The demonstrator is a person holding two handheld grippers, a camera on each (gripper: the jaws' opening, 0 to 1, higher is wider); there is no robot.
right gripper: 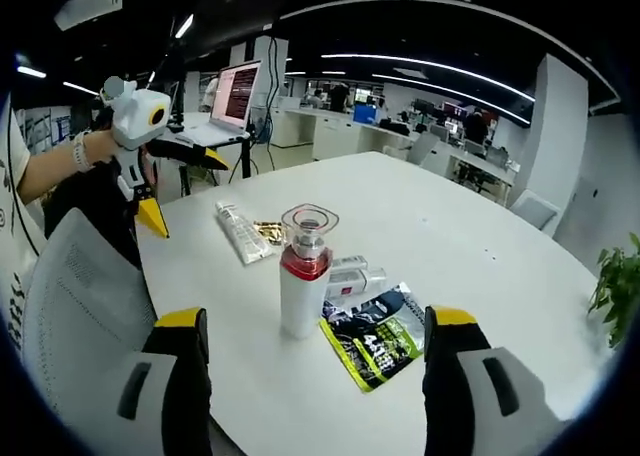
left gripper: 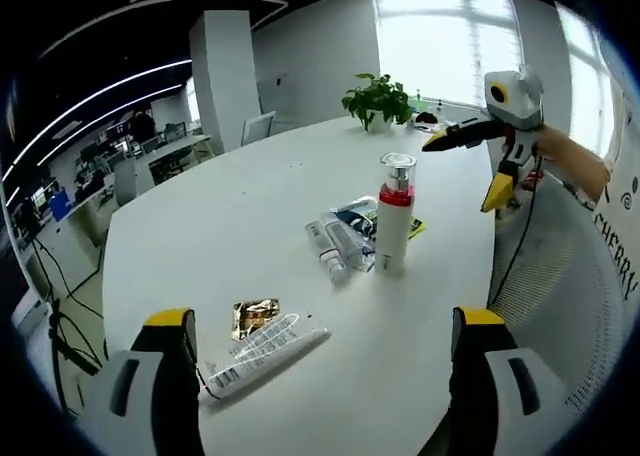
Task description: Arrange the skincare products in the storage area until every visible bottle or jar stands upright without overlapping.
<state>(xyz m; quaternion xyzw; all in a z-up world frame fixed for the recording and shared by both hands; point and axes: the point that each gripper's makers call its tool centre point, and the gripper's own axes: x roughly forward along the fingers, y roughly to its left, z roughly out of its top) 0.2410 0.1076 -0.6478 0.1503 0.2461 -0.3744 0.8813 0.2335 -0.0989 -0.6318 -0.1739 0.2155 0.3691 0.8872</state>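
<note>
A white pump bottle (left gripper: 395, 216) (right gripper: 303, 276) with a red band and a clear cap stands upright on the white table (left gripper: 200, 236) (right gripper: 480, 236). Beside it lie two small clear bottles (left gripper: 335, 248) (right gripper: 355, 276) on their sides, touching a dark and green sachet (left gripper: 362, 214) (right gripper: 385, 341). A white tube (left gripper: 262, 356) (right gripper: 240, 231) lies flat next to a small gold sachet (left gripper: 255, 316) (right gripper: 268, 233). My left gripper (left gripper: 323, 318) (right gripper: 185, 189) is open and empty, near the tube. Held off the table's edge, my right gripper (right gripper: 315, 318) (left gripper: 465, 169) is open too, facing the upright bottle.
A potted plant (left gripper: 378, 98) stands at the table's far end. A white mesh chair (right gripper: 80, 296) sits against the table's edge by the person's arm. A laptop (right gripper: 235, 96) on a stand and office desks lie beyond.
</note>
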